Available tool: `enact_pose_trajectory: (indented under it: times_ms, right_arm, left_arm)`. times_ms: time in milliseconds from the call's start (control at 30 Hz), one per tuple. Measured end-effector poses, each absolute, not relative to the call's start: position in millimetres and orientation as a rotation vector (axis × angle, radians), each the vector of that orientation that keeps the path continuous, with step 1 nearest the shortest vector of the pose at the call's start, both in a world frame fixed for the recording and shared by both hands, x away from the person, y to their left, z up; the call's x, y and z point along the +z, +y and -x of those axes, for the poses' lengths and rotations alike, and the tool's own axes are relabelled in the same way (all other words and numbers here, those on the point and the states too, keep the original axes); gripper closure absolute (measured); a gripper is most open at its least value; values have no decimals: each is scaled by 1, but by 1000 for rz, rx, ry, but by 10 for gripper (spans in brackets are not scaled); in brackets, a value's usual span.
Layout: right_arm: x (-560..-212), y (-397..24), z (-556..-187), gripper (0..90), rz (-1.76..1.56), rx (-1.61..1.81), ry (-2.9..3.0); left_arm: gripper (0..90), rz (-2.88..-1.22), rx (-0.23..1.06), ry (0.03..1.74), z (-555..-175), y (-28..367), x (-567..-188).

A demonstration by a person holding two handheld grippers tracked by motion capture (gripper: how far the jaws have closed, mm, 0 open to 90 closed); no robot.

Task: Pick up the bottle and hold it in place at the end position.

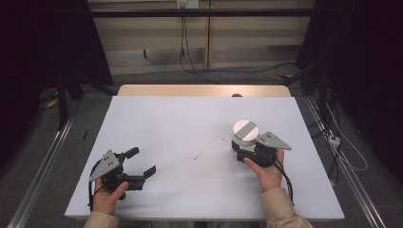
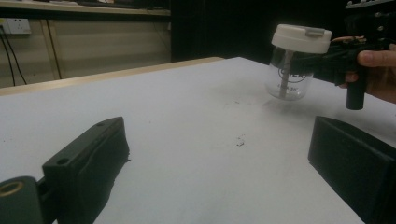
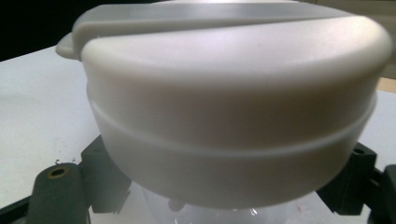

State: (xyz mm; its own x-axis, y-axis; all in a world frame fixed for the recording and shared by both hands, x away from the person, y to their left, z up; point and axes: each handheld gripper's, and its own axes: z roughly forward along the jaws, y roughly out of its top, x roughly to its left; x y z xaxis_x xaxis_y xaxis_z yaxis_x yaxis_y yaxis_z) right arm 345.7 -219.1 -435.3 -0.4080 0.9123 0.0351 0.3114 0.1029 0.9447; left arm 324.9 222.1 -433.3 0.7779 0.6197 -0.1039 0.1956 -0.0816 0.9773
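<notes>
Jar point(image 1: 245, 134) with its white lid is pinched in the right gripper point(image 1: 244, 151) above the pale table point(image 1: 190, 137); the left gripper point(image 1: 142, 164) rests spread near the front-left edge, cables on the grey floor point(image 1: 199, 76) beyond.

This looks like a lab or recording room rather than a home. The white surface point(image 1: 190, 142) stands alone on grey carpet, with black curtains point(image 1: 43, 42) hanging on both sides of it. Behind the surface, loose cables point(image 1: 190, 61) run down from wall sockets point(image 1: 187, 4), and metal rails point(image 1: 43, 161) flank it on the floor.
</notes>
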Motion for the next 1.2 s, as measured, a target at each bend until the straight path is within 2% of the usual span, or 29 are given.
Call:
enact_pose_trajectory:
  times_ms: [767,1200]
  right_arm:
    - [-428,-175,-370,193,-1140,1330,1854]
    - [-434,-161,-383,193,-1155,1335,1865]
  left_arm:
    - [43,-1631,388,668,-324,224,-434]
    - [43,-1638,378,662,-323,222,-435]
